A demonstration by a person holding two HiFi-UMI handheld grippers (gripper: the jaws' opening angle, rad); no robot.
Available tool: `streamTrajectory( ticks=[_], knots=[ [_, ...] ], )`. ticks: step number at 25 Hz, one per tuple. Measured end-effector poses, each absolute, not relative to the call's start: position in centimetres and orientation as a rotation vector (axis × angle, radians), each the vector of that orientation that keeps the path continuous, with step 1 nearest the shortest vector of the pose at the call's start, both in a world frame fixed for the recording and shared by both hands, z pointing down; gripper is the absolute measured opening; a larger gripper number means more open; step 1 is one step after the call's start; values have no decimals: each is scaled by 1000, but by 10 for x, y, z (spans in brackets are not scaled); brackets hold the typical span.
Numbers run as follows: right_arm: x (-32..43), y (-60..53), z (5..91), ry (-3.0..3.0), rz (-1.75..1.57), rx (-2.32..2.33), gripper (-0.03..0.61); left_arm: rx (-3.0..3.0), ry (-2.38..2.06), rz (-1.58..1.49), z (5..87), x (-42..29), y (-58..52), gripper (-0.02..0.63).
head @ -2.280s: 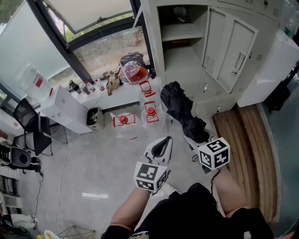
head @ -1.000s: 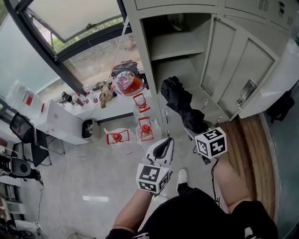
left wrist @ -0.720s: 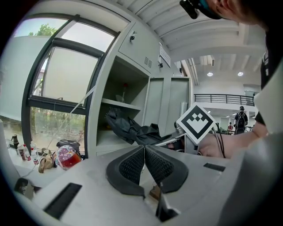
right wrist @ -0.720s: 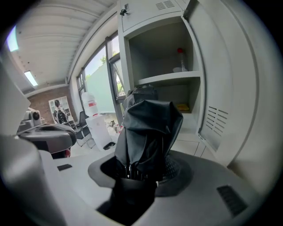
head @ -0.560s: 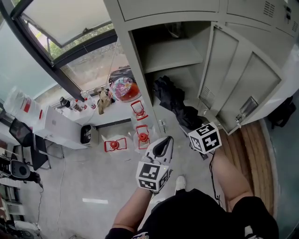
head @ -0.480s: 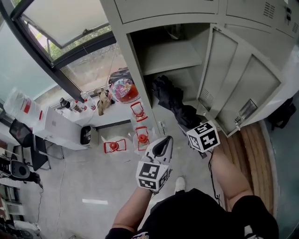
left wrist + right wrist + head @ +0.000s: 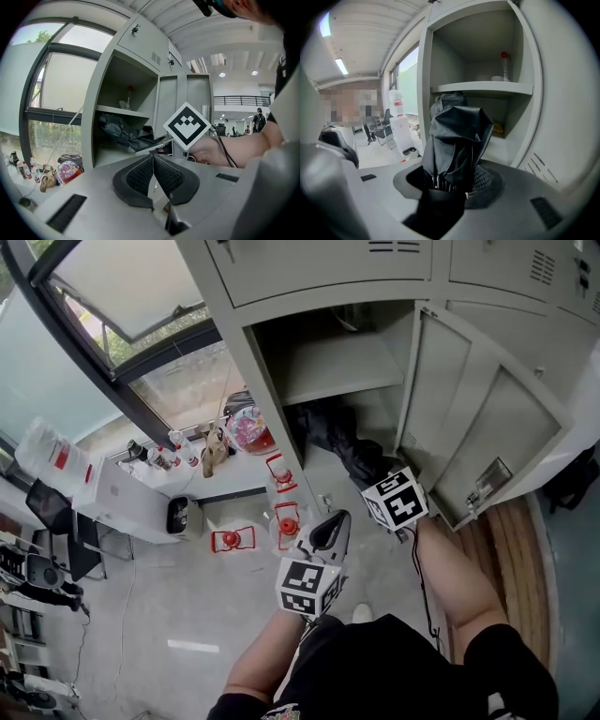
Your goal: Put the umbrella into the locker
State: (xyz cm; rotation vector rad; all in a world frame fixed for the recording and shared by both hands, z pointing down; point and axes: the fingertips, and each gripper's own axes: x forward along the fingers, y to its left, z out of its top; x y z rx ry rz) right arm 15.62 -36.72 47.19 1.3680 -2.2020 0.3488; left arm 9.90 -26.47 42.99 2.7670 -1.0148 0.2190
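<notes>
The black folded umbrella point(image 7: 336, 435) juts from my right gripper point(image 7: 375, 482) into the open locker point(image 7: 246, 360), and its far end lies in the compartment under the shelf point(image 7: 333, 367). In the right gripper view the jaws are shut on the umbrella point(image 7: 457, 136) near its handle, and the right gripper point(image 7: 450, 182) points at the shelf point(image 7: 487, 87). My left gripper point(image 7: 328, 529) hangs lower left of the locker, shut and holding nothing. In the left gripper view the left gripper point(image 7: 153, 158) has its pads together, with the umbrella point(image 7: 123, 133) ahead of them.
The locker door point(image 7: 473, 418) stands open at the right, close to my right arm. A bottle point(image 7: 504, 65) stands on the shelf. Left of the locker a window ledge holds a colourful bag point(image 7: 248, 427) and small bottles. Red-capped jugs point(image 7: 286, 517) sit on the floor below.
Both grippers moved toward the locker. The umbrella's far end went from in front of the opening to inside the compartment under the shelf. The grip did not change.
</notes>
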Motion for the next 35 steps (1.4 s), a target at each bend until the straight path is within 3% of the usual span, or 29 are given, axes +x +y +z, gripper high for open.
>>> streamTrajectory(
  ticks=[35],
  knots=[
    [167, -509, 521, -1986, 385, 1423, 242, 2848, -853, 265, 434, 85, -360, 17]
  ],
)
